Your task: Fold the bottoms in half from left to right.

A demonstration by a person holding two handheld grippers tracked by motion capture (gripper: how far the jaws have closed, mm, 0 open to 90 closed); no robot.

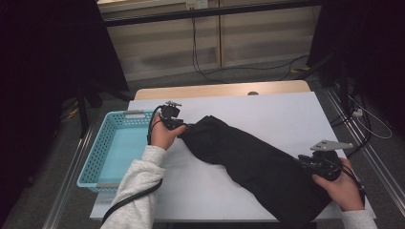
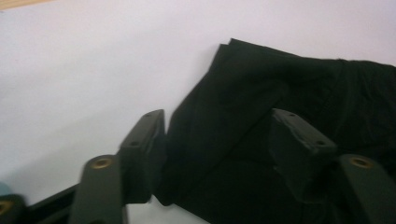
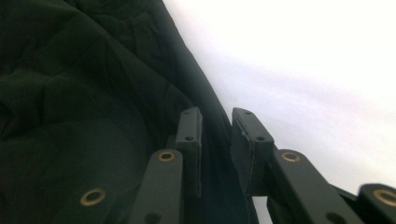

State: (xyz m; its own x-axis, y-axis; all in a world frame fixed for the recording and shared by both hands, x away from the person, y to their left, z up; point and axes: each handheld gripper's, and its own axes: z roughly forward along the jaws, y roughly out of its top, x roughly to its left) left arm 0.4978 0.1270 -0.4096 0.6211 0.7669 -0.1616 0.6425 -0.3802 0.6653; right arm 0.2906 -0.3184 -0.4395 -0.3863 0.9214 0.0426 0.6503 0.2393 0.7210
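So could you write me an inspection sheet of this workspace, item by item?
Surface: table with a white cover, wooden edge at the far side.
Job's things: black garment lying crumpled across the table from the middle toward the near right corner.
Clutter: blue basket at the table's left edge; nothing seen in it.
Grippers: left gripper at the garment's far end, jaws wide apart over the cloth, not pinching it. Right gripper at the near end, jaws slightly apart with a fold of cloth between them.
Cables: black cable trailing along the left sleeve; more cables on the floor beyond.
Surroundings: grey floor, pale wall panels, dark curtains on both sides.
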